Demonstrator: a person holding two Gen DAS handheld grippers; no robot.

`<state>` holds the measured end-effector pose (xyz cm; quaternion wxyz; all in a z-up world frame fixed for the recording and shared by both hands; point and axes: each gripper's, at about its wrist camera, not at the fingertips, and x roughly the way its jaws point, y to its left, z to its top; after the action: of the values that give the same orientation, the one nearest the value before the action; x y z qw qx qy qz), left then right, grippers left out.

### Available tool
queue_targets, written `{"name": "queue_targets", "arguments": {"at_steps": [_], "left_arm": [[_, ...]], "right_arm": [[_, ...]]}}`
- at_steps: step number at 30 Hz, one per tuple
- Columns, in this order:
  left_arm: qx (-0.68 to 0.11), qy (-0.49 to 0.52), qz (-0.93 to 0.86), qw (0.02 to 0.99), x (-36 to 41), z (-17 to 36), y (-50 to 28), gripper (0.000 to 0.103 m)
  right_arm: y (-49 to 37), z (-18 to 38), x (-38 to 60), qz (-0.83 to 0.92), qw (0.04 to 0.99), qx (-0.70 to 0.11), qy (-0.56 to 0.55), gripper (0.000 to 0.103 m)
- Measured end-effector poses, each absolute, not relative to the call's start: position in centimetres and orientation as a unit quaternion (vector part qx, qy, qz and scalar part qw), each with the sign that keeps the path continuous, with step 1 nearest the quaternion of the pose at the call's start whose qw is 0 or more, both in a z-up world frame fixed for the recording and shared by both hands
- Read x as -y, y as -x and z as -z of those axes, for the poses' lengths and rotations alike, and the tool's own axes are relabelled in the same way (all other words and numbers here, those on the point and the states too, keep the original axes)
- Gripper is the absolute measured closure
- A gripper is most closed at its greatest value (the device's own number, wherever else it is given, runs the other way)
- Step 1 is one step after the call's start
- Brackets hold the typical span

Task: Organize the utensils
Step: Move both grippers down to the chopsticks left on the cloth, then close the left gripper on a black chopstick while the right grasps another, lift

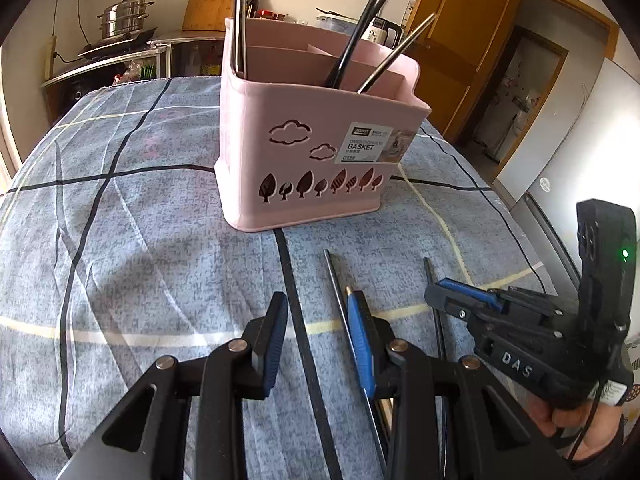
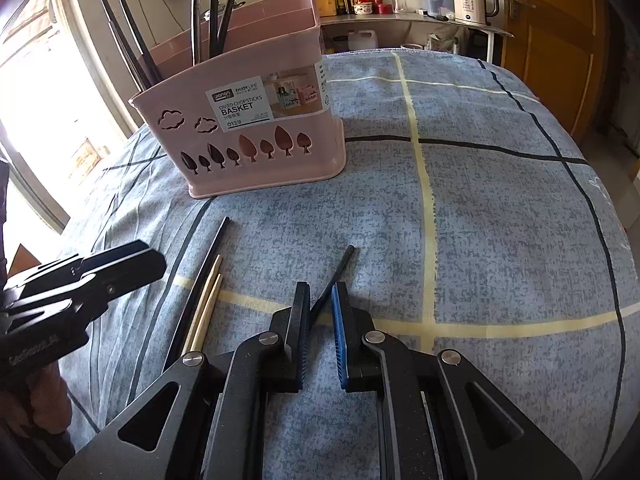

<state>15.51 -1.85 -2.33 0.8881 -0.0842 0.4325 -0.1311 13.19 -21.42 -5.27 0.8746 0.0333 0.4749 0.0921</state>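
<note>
A pink chopsticks basket (image 2: pixel 256 128) stands upright on the bench's blue checked cloth (image 2: pixel 480 220), toward the far left in the right wrist view, with several dark chopsticks (image 2: pixel 132 40) leaning out of its compartments.

On the near left the left claw (image 2: pixel 132 264) hovers low over the cloth, its blue-padded fingers (image 1: pixel 360 340) apart with only cloth between them. Just right of it a long dark chopstick (image 2: pixel 204 276) lies on the cloth with two pale wooden chopsticks (image 2: pixel 206 304) close beside it.

Further right, a second dark chopstick (image 2: pixel 336 276) lies slanted on the cloth, its near end running between the right claw's pads (image 2: pixel 340 332). The right claw (image 2: pixel 320 300) is nearly closed around that chopstick, but whether the pads actually press on it cannot be told.
</note>
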Motion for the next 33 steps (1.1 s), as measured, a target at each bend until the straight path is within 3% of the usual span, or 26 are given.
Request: {"name": "queue_targets", "arguments": {"at_steps": [10,17,27,33], "left_arm": [[-0.449,0.051,0.110,0.885,4.5,4.0,-18.2,0.070],[-0.451,0.018,0.095,0.887,3.1,4.0,-17.1,0.092],[-0.452,-0.013,0.093,0.887,-0.2,3.8,-16.9,0.095],[-0.470,0.032,0.085,0.878,-1.4,3.8,-16.4,0.093]], "right_arm": [[-13.3,5.4,21.4,-0.095,0.875,-0.474,-0.031,0.091],[-13.4,5.4,21.5,-0.100,0.875,-0.474,-0.028,0.092],[-14.1,5.4,21.7,-0.111,0.870,-0.480,-0.015,0.092],[-14.4,5.3,21.2,-0.096,0.865,-0.492,-0.010,0.092]]}}
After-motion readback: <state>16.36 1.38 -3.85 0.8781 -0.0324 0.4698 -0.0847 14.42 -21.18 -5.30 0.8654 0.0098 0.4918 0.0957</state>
